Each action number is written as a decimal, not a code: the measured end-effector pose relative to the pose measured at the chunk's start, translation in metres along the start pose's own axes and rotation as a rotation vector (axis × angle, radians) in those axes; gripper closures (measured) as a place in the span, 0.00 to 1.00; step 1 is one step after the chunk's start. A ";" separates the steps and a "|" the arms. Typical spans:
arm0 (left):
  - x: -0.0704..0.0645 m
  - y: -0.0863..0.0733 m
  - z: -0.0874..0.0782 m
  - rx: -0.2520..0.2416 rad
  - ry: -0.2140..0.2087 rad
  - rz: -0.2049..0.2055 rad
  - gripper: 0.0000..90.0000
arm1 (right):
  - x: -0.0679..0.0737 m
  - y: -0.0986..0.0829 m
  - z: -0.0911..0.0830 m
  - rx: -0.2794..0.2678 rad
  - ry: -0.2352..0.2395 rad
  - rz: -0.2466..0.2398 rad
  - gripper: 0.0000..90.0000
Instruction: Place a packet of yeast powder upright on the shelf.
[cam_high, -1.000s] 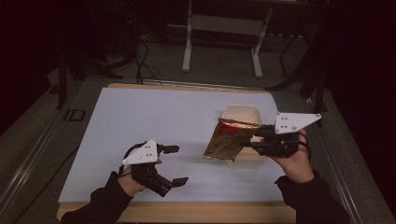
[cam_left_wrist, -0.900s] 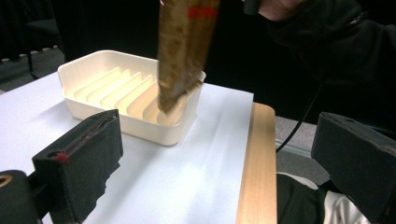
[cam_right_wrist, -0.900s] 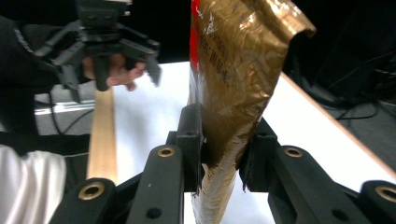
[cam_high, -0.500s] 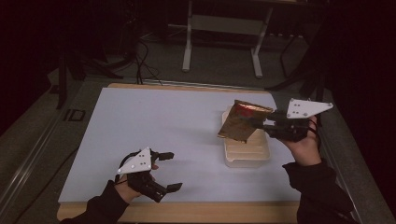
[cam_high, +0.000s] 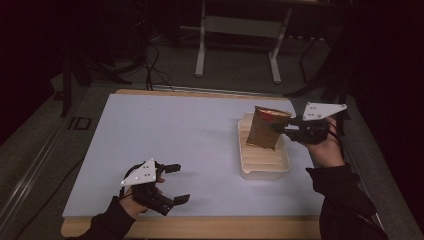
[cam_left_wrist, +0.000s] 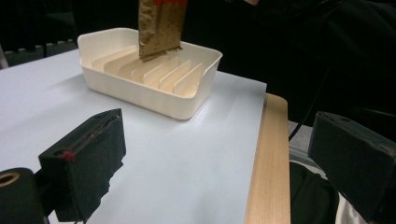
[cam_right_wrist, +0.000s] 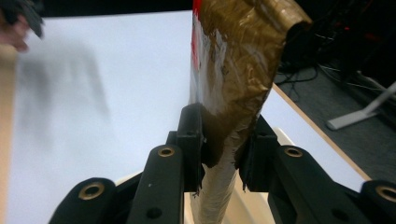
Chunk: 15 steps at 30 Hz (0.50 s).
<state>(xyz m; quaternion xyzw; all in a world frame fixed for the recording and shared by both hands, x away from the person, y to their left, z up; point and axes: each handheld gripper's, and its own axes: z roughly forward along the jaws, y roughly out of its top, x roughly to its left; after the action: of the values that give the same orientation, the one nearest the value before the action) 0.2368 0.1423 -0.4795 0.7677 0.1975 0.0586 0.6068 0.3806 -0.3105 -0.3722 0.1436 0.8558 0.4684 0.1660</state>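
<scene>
A gold foil packet (cam_high: 266, 127) with a red patch at its top hangs upright over the cream slotted tray (cam_high: 249, 167), its lower edge down among the slots. My right gripper (cam_high: 283, 128) is shut on the packet's side; in the right gripper view both black jaws pinch the crinkled foil packet (cam_right_wrist: 236, 70). From the left gripper view the packet (cam_left_wrist: 159, 25) dips into the tray (cam_left_wrist: 140, 91) between its dividers. My left gripper (cam_high: 173, 183) stays open and holds nothing, near the table's front left edge.
The white table sheet (cam_high: 165, 130) lies on a wooden board whose edge (cam_left_wrist: 268, 158) shows at the front. Behind the table stands a metal frame on the floor (cam_high: 235, 45) with cables around it.
The right gripper has swung the packet from a slanted hold above the tray to upright and lowered its bottom edge into the slots. The left gripper has stayed at the front edge, open.
</scene>
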 end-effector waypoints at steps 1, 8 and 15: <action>0.000 0.000 0.000 -0.003 -0.001 -0.001 0.05 | -0.001 -0.002 0.001 0.006 -0.001 -0.008 0.81; 0.002 -0.003 -0.001 -0.013 0.003 -0.012 0.05 | -0.005 -0.009 0.008 0.040 -0.006 -0.009 0.81; 0.003 -0.006 -0.001 -0.010 -0.002 -0.013 0.05 | -0.005 -0.012 0.022 0.071 0.006 -0.021 0.81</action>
<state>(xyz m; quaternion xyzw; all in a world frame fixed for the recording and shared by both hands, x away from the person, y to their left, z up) 0.2383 0.1454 -0.4850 0.7635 0.2013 0.0548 0.6112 0.3932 -0.3027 -0.3928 0.1390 0.8739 0.4362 0.1632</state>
